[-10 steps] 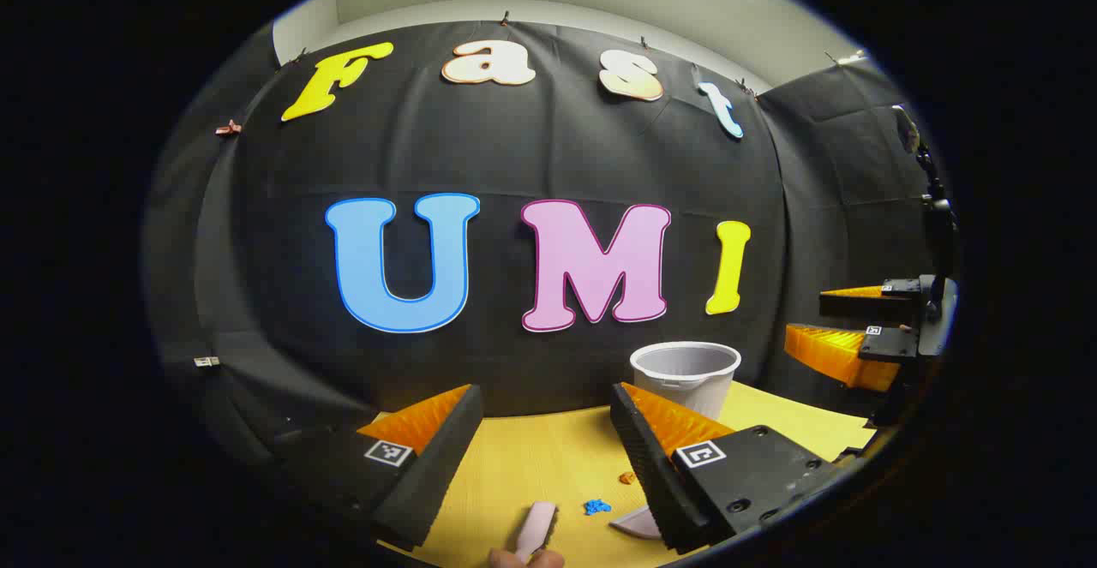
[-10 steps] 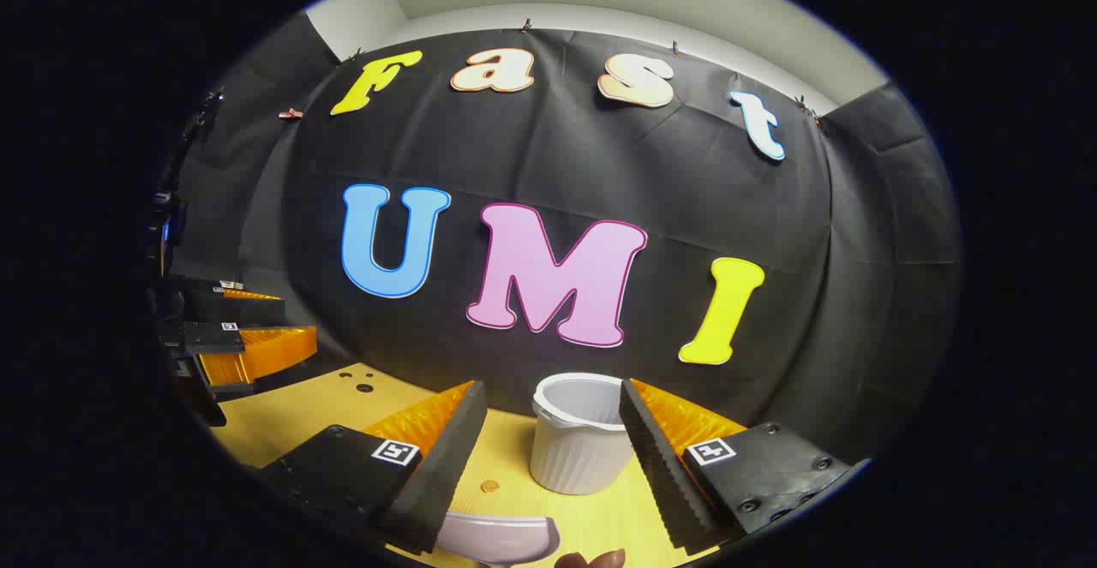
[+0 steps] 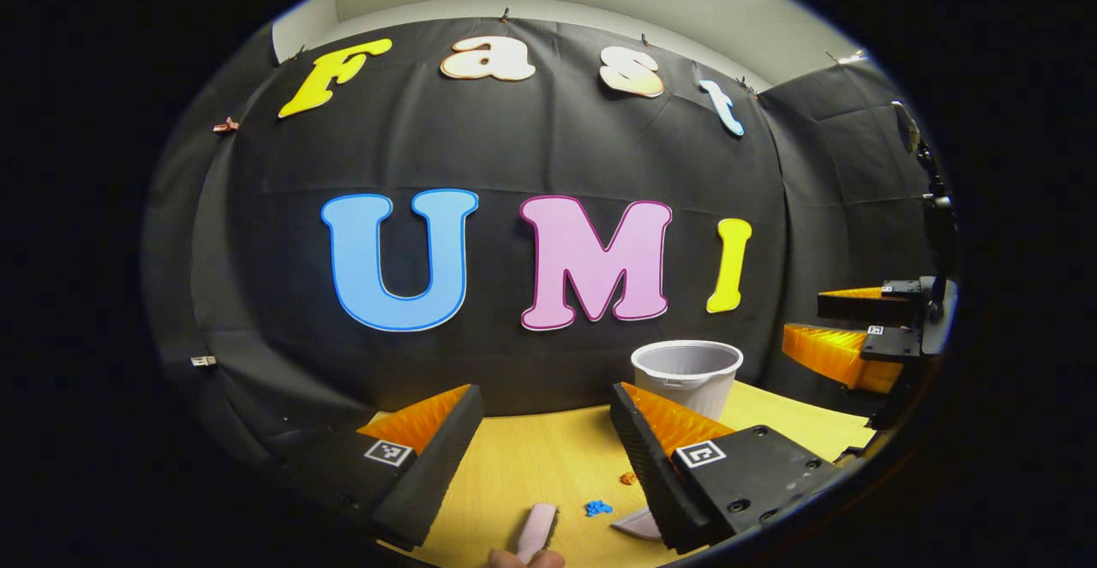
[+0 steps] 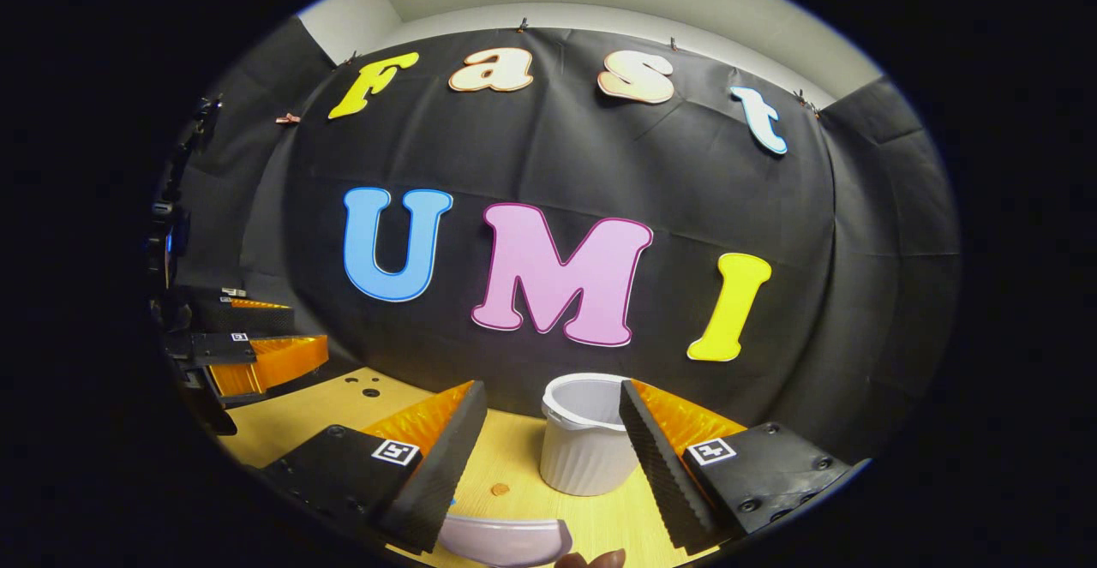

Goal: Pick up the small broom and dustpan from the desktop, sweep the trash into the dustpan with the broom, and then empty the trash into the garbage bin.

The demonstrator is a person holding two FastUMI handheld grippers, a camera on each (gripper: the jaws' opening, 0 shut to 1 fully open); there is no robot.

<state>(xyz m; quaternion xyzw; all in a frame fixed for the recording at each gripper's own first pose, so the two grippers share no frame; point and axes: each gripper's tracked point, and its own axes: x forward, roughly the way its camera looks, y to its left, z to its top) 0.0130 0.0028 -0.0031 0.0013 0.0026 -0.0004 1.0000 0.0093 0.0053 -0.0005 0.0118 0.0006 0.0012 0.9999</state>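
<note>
The broom handle [image 3: 537, 529] is lying on the yellow desktop [image 3: 531, 465] between the wide-spread fingers of the left gripper [image 3: 548, 431], blue scrap [image 3: 597, 507] just beside it; the dustpan [image 4: 506, 541] is sitting below the wide-open right gripper [image 4: 553, 431], garbage bin [image 4: 587, 444] standing beyond

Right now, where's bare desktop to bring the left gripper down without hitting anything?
Bare desktop lies between the left gripper fingers, short of the wall. Nearer, it is crowded: pink handle, blue scrap, orange scrap. The bin blocks the far right.
</note>
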